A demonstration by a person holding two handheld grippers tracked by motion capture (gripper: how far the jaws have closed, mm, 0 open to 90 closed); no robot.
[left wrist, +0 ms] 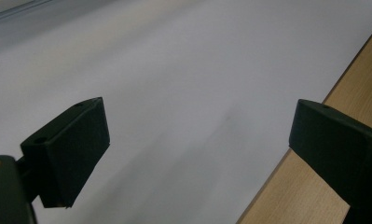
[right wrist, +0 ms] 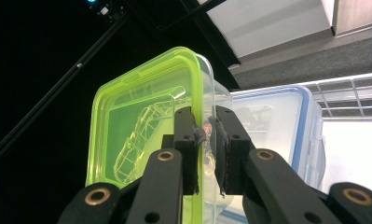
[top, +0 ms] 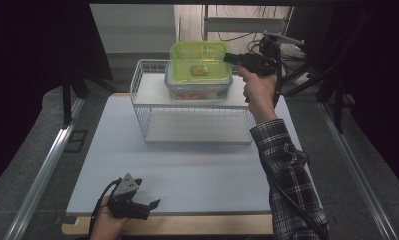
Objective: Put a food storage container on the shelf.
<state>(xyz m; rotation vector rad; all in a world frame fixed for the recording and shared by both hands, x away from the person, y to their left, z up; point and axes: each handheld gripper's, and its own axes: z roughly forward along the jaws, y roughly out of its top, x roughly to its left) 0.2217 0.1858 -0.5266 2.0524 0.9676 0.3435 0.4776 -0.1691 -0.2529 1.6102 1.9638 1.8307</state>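
At the table's near left edge, the left gripper (top: 149,205) rests with jaws spread wide, holding nothing. Farther off, the right gripper (top: 226,58) pinches the green-lidded container's (top: 199,62) right rim, stacked on a blue-lidded container (top: 197,89) atop the wire rack (top: 192,107).

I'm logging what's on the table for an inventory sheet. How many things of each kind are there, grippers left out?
Food containers: 2, a green-lidded container and a blue-lidded container
Wire racks: 1, the white wire rack
Total: 3
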